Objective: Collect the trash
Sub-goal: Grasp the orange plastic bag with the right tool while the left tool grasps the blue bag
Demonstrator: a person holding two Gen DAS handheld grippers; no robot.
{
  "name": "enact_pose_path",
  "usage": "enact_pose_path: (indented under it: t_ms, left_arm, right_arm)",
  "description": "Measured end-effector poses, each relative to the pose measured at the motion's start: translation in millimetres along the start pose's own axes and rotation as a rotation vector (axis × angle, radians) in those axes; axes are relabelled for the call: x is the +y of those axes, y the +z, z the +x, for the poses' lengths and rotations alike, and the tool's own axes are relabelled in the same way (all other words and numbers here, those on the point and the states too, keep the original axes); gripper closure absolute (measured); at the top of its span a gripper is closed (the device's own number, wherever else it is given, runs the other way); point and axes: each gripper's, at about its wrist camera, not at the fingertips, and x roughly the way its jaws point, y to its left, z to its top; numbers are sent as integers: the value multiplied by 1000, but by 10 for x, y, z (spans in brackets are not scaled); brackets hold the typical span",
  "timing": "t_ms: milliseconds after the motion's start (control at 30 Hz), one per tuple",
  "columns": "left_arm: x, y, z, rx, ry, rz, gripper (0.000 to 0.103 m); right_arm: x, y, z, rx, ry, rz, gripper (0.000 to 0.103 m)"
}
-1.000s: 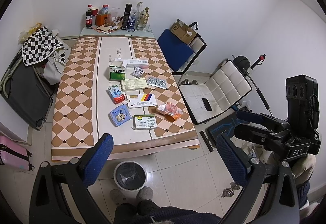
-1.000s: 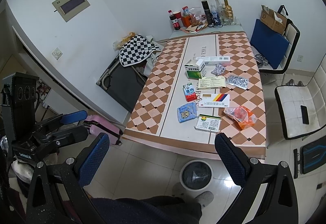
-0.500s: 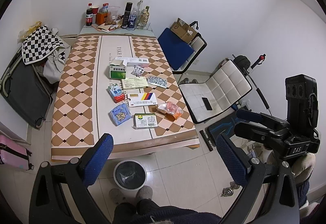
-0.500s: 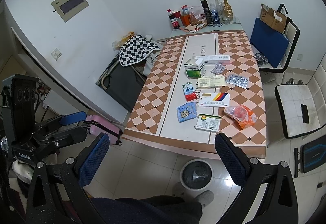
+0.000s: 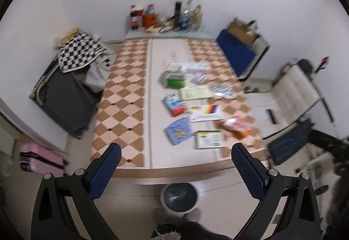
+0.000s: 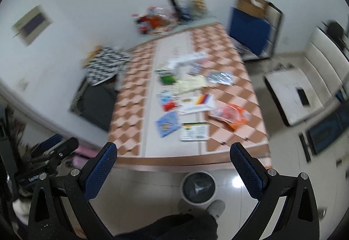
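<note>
Several pieces of trash lie on the checkered table (image 5: 122,96): a green box (image 5: 173,80), a blue packet (image 5: 179,131), a white box with green print (image 5: 209,139), a striped white box (image 5: 206,111), an orange wrapper (image 5: 238,125) and blister packs (image 5: 221,90). A round bin (image 5: 179,197) stands on the floor below the table's near edge; it also shows in the right wrist view (image 6: 198,187). My left gripper (image 5: 175,170) and right gripper (image 6: 173,169) are both open and empty, high above the near edge. Both views are blurred.
Bottles and cans (image 5: 165,15) crowd the table's far end. A dark suitcase (image 5: 65,102) with a checkered cloth (image 5: 78,52) and a pink case (image 5: 39,159) stand left. A blue chair (image 5: 237,57) and a white recliner (image 5: 290,91) stand right.
Both grippers have moved forward and down toward the table, so it looms larger. The views swung sideways and are motion-blurred. Both jaws stay open.
</note>
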Motion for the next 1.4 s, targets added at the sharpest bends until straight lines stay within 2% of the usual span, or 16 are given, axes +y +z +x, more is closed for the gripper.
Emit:
enact_pose_path:
  t_ms: [100, 267, 333, 433, 567, 600, 667, 700, 733, 767, 800, 833, 867, 967, 1167, 1400]
  left_arm:
    - [56, -11, 503, 61, 41, 8, 0]
    - [80, -19, 1482, 242, 103, 9, 0]
    - [101, -20, 1796, 313, 124, -25, 0]
    - [147, -45, 2278, 422, 93, -147, 1]
    - [128, -8, 2778, 479, 72, -289, 3]
    - [109, 6, 2869, 483, 73, -307, 6]
    - [66, 51, 3070, 488, 83, -326, 21]
    - [52, 75, 3165, 492, 88, -329, 26]
    - [34, 82, 3247, 498, 100, -328, 38]
    - [20, 83, 3322, 507, 115, -324, 54]
    - [17, 85, 3369, 510, 114, -323, 60]
    - [10, 84, 3379, 505, 117, -323, 66]
    - [1, 90, 3353, 490, 124, -317, 73]
    - [-34, 98, 3266, 474, 138, -290, 83]
    - [-125, 173, 2886, 418, 172, -223, 85]
    - [-136, 129, 2320, 315, 129, -148, 85]
  right_arm:
    - [-198, 56, 359, 18, -101, 35, 0]
    - [-644, 225, 1310, 152, -196, 64, 0]
    - [-861, 280, 1752, 215, -221, 81, 0]
    - [-1168, 383, 2326, 282, -227, 102, 0]
    - [-1569, 543, 3027, 365, -204, 142, 7]
    - [-1641, 579, 3189, 383, -189, 148, 10]
    - [-1710, 624, 3417, 416, -166, 143, 18]
    - [-1738, 642, 3539, 432, -142, 144, 28]
    - [-1749, 643, 3580, 444, -130, 145, 33]
    - [-1755, 654, 3665, 460, -118, 140, 45]
    - [-1758, 671, 3741, 470, -99, 137, 59]
    - [-1747, 672, 3733, 471, -86, 137, 62]
    - [-1738, 694, 3738, 465, -74, 133, 71]
    - [-1708, 767, 3678, 435, -46, 137, 81]
    - [-1575, 819, 3409, 368, -28, 132, 89]
    - [-1327, 573, 2762, 260, -9, 144, 89]
